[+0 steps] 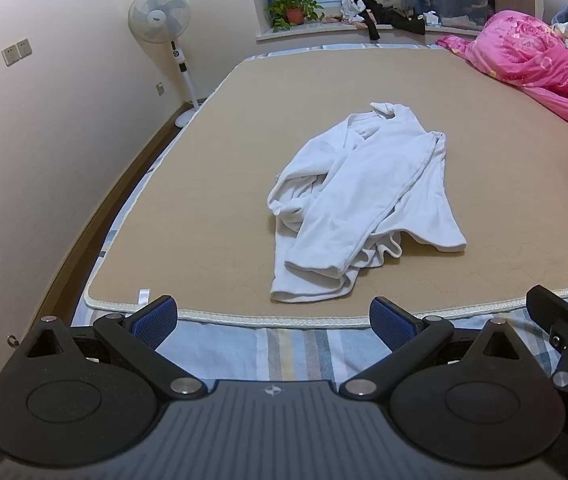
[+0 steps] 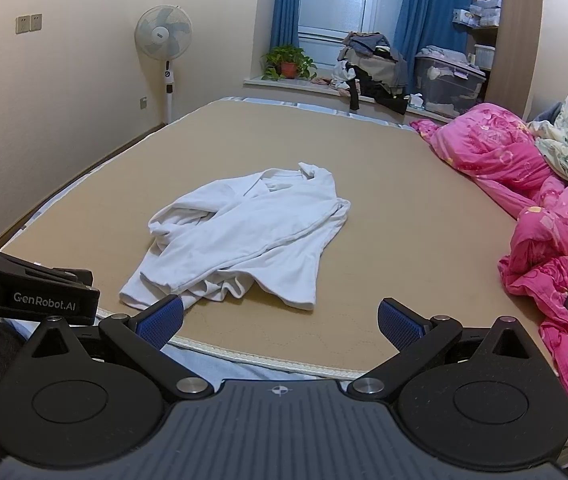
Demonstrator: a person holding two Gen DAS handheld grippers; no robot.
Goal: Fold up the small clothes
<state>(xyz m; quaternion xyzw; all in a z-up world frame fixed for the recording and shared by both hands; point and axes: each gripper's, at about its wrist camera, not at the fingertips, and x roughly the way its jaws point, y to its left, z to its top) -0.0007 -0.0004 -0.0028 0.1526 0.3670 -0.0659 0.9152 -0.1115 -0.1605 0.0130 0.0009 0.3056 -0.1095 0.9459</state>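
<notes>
White garment (image 1: 364,204) lies crumpled mid-bed on the tan mat (image 1: 203,184), long axis running away from both grippers, hem nearest. Left gripper (image 1: 271,322) and right gripper (image 2: 279,322) both hang spread and empty at the near edge; the hem appears closer to the right.

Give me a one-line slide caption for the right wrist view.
Right tool open and empty at the bed's near edge, facing a crumpled white garment on the tan mattress pad, pink quilt at right.

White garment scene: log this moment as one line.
stage: pre-grasp | white garment: crumpled on tan mat | left gripper: open, empty | right gripper: open, empty
</notes>
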